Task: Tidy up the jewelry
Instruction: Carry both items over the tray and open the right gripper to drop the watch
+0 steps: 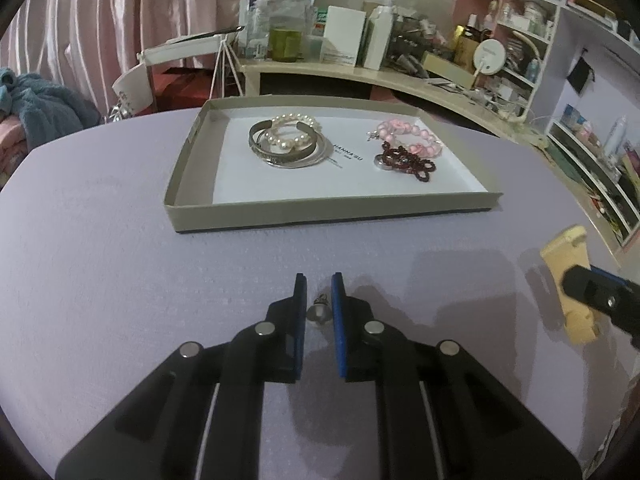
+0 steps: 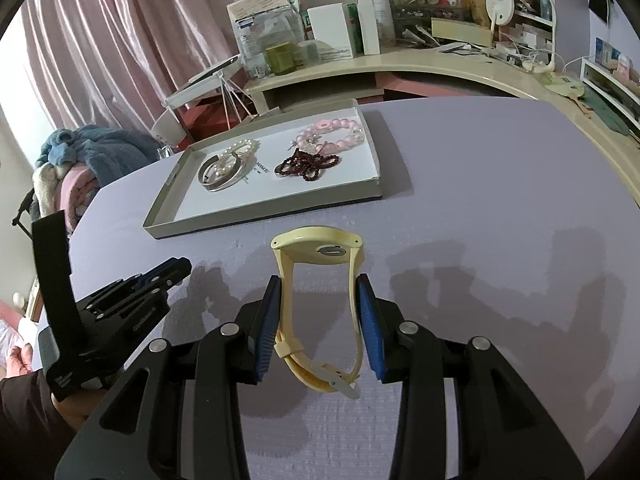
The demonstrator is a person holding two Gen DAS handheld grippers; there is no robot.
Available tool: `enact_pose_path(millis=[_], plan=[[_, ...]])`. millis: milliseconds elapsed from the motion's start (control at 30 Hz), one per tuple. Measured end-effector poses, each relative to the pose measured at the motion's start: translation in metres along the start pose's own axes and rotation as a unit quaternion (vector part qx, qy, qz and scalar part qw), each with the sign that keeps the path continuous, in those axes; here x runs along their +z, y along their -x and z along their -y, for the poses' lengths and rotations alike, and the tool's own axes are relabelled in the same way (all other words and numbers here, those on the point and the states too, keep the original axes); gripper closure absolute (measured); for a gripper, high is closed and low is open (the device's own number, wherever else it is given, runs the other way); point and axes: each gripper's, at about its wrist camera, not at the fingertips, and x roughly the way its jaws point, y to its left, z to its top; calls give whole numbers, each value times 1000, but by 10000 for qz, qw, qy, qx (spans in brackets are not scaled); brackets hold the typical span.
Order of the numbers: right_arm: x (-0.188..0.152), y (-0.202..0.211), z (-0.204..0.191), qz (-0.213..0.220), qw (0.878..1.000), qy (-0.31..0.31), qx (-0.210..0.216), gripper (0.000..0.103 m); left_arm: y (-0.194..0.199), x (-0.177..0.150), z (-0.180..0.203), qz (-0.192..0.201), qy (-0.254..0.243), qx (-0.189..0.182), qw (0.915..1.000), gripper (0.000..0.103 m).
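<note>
On the lilac table, a small silver-capped pearl charm (image 1: 319,312) sits between the blue pads of my left gripper (image 1: 319,280), which is shut on it close to the table. My right gripper (image 2: 319,280) is shut on a cream wristwatch (image 2: 320,246), its pads pressing on both sides of the strap loop and the watch's back facing the camera. Ahead stands a shallow cardboard tray (image 1: 320,212) holding silver bangles (image 1: 280,152), a pearl bracelet (image 1: 288,128), a pink bead bracelet (image 1: 408,136) and a dark red bead string (image 1: 408,162). The left gripper (image 2: 176,268) shows at the left of the right wrist view.
Behind the table runs a cluttered beige desk (image 1: 360,72) with boxes and bottles. Shelves (image 1: 528,20) stand at the right, a pink curtain (image 2: 100,40) at the back left, and a blue blanket pile (image 2: 92,148) at the left.
</note>
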Motion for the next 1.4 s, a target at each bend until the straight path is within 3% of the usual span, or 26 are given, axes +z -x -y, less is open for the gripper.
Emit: enact_pose_path(millis=[367,733,1067,1400], plan=[[1,-3,-1,-25,9999,-66,106,64,24,-8,-8,214,-56,-261,9994,90],[5,-5,-6,-16,9998,-32,191,64,46,-8,-8,489,-249,-170,9984,90],[25,6,-16,302,9991,104,276,64,76,19,-14,828,-144,-75,9964,91],[67,13,-23,756,9962,194,384,64,95,71,-21,1234,145,-71,9922,91]])
